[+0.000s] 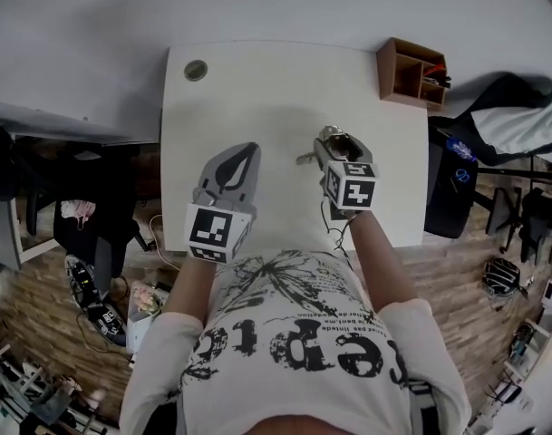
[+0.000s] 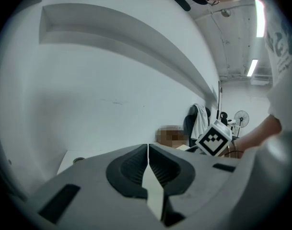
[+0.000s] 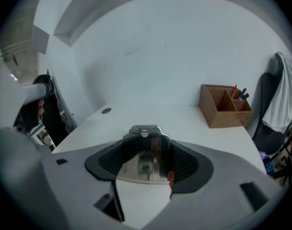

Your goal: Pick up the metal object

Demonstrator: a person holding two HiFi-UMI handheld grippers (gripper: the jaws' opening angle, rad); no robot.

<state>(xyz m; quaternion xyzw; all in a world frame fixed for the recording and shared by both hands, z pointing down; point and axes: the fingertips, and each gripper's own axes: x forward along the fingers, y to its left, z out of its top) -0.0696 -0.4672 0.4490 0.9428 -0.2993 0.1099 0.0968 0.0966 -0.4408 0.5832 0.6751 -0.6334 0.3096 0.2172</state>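
Shiny metal object was gripped across the right claw, just 3 o'clock of tabletop centre. Left claw was clenched, empty. Risk: slick, wide piece w/ shallow pad contact could slip & drop if tilted.

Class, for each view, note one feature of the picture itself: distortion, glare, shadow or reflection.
Head view: the wide lens bows the white table's edges, with a soft shadow at its middle. Left gripper view: ceiling strip lights glare and the corners go dark. Right gripper view: the shiny metal object mirrors its surroundings.
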